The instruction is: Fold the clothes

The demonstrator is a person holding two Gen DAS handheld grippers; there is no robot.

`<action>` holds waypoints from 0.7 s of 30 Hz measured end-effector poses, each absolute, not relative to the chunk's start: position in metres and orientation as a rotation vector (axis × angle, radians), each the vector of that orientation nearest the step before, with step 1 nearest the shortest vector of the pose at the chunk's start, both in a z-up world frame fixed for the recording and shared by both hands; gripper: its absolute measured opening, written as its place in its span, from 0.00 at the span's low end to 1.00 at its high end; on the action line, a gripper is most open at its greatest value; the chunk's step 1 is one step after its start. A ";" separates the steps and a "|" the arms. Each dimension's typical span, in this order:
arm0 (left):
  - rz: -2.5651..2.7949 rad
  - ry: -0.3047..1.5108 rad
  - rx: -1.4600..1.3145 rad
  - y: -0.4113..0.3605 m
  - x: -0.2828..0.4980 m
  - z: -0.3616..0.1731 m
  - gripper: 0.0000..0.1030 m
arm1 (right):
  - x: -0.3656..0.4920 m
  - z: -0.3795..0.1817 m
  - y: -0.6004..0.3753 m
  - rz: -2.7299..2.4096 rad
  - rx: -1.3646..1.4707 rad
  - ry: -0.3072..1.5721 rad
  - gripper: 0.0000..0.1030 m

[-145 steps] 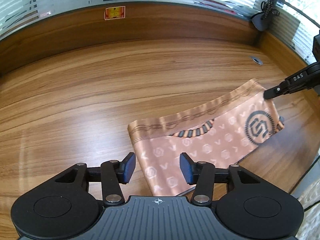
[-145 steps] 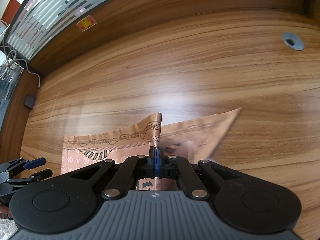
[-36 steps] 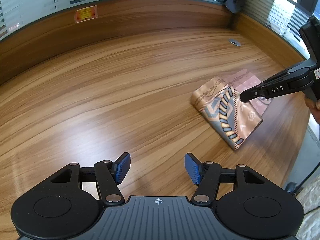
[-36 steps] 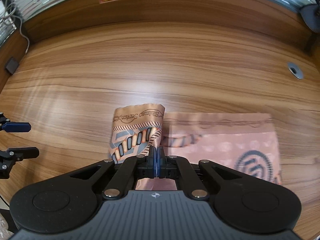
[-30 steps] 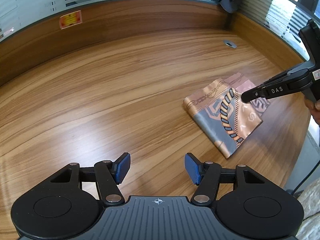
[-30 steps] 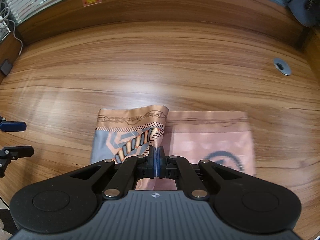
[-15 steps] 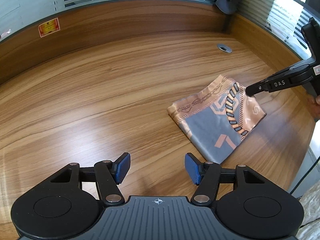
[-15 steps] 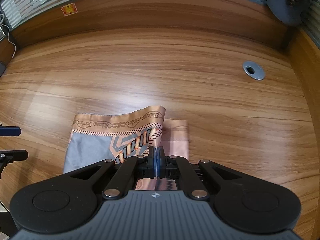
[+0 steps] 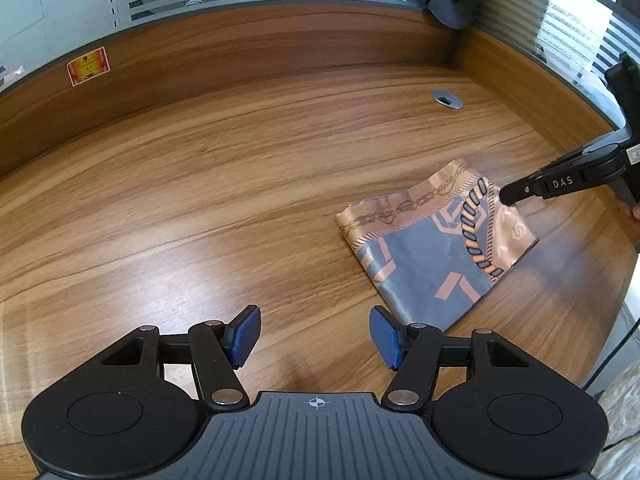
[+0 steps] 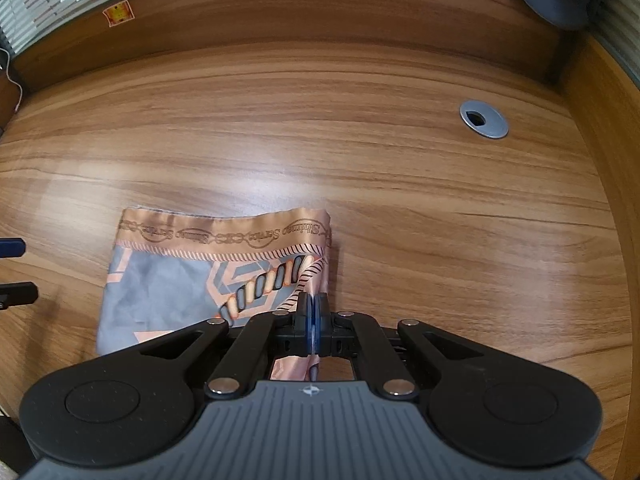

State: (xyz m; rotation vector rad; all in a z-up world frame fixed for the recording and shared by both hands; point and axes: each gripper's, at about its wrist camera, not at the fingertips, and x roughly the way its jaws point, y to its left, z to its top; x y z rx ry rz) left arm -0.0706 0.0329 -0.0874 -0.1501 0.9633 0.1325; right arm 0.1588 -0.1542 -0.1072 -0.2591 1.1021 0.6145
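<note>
A folded silk scarf [image 9: 432, 248], peach border with grey centre and a rope pattern, lies on the wooden desk [image 9: 200, 200]. It also shows in the right wrist view [image 10: 192, 276]. My right gripper [image 10: 313, 312] is shut on the scarf's right edge and holds that corner slightly raised; it shows in the left wrist view [image 9: 508, 196] at the scarf's far right corner. My left gripper [image 9: 314, 336] is open and empty, held above the desk just left of the scarf's near corner. Its fingertips [image 10: 12, 246] show at the left edge of the right wrist view.
A metal cable grommet [image 10: 483, 118] is set in the desk at the back right. A raised wooden rim [image 9: 240, 48] with a red sticker [image 9: 88, 66] borders the desk, with frosted glass behind. The desk's front edge runs close to the scarf on the right.
My right gripper has carried the scarf's edge across to the right, laying the grey patterned side over the pink layer, which is now covered. My left gripper stayed open.
</note>
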 end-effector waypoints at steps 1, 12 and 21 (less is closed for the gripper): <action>0.132 0.964 -0.148 0.033 -0.070 -0.087 0.61 | 0.160 -0.109 -0.154 0.613 -0.257 1.103 0.01; 0.143 0.961 -0.138 0.040 -0.075 -0.081 0.61 | 0.144 -0.097 -0.145 0.601 -0.269 1.046 0.19; -0.027 0.986 0.021 0.054 -0.076 -0.077 0.61 | 0.093 -0.090 -0.106 0.663 -0.222 1.051 0.19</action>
